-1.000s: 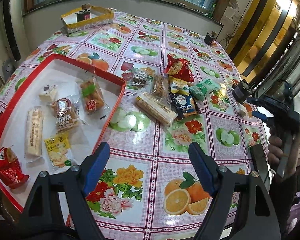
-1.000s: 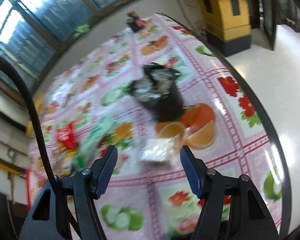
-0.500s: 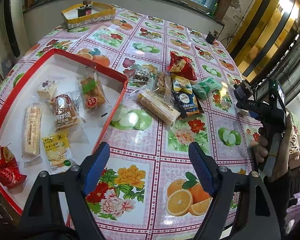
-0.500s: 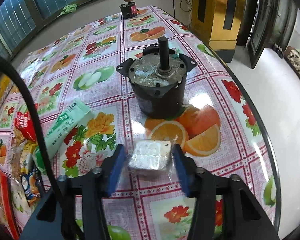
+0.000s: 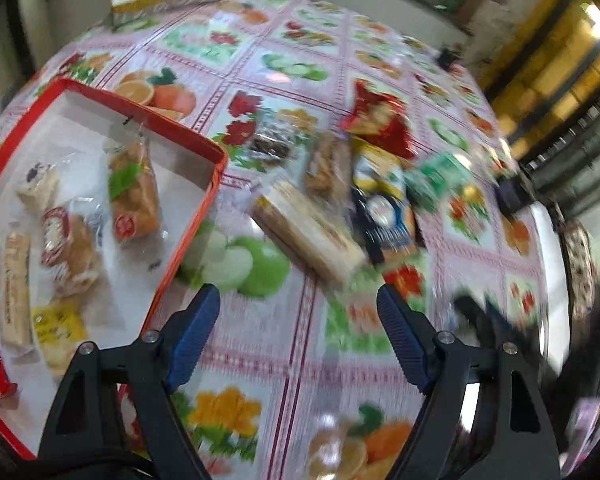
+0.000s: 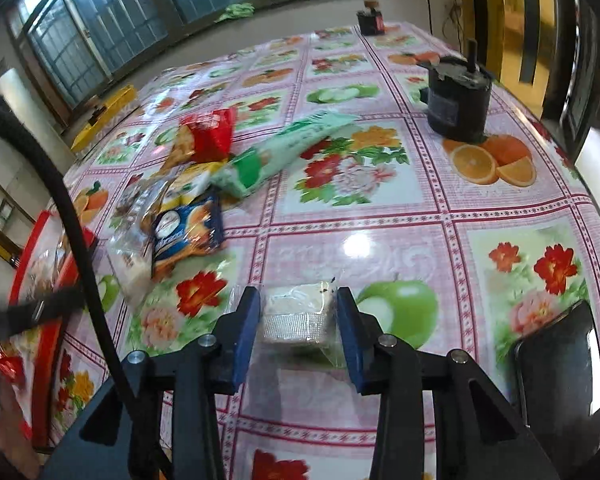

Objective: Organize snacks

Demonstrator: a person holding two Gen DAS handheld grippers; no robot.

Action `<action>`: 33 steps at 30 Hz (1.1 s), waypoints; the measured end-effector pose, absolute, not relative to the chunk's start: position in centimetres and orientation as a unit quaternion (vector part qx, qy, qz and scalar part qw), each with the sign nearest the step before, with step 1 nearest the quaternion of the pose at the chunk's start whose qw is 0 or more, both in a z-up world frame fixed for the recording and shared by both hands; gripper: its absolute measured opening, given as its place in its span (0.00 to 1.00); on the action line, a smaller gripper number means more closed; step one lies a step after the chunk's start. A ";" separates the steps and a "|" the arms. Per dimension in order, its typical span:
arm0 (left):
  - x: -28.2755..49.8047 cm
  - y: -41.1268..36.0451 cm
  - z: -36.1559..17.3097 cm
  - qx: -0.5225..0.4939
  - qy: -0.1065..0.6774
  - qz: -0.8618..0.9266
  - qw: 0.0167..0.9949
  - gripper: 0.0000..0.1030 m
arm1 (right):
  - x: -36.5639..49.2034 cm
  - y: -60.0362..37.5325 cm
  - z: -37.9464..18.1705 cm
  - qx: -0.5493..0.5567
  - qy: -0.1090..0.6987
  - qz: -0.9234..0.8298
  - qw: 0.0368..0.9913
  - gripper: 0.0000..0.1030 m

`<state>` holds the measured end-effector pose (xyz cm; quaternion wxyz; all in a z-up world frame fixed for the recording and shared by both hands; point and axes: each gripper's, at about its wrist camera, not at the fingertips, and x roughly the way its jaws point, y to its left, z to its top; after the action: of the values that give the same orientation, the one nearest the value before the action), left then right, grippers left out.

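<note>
Blue packet (image 6: pixel 188 236) (script unreadable), red pouch (image 6: pixel 210 134)

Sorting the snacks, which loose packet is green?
The long green-and-white packet, lying beside the red bag; the other loose packets are red, blue or clear.

Tablecloth (image 6: pixel 380 220): pink check, squares of red flowers, oranges, green apples. Tray (image 5: pixel 188 216): red rim, white floor. Gripper pads (image 6: pixel 246 332): blue on black. Packets: one red (image 6: pixel 210 134), one pale green (image 6: pixel 284 148), one dark blue (image 6: pixel 188 232). Held snack (image 6: pixel 298 312): whitish, clear wrap.
</note>
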<state>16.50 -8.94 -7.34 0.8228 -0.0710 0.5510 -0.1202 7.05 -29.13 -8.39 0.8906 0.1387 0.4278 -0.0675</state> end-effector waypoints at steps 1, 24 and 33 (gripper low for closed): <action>17.2 -9.3 -7.5 -0.072 0.551 -0.112 0.824 0.79 | 6.9 -29.0 -8.4 0.133 0.425 -0.070 0.892 0.38; 11.9 -9.8 -9.9 0.052 0.560 -0.114 0.819 0.34 | 6.8 -28.8 -8.3 0.140 0.422 -0.062 0.893 0.38; 11.1 -10.2 -9.8 0.057 0.549 -0.150 0.820 0.36 | 6.7 -27.8 -8.1 0.126 0.417 -0.019 0.900 0.27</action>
<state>11.08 -10.16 -9.78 0.8203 0.0567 0.5491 -0.1498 6.66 -27.84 -8.06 0.9001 0.1261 0.4166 -0.0190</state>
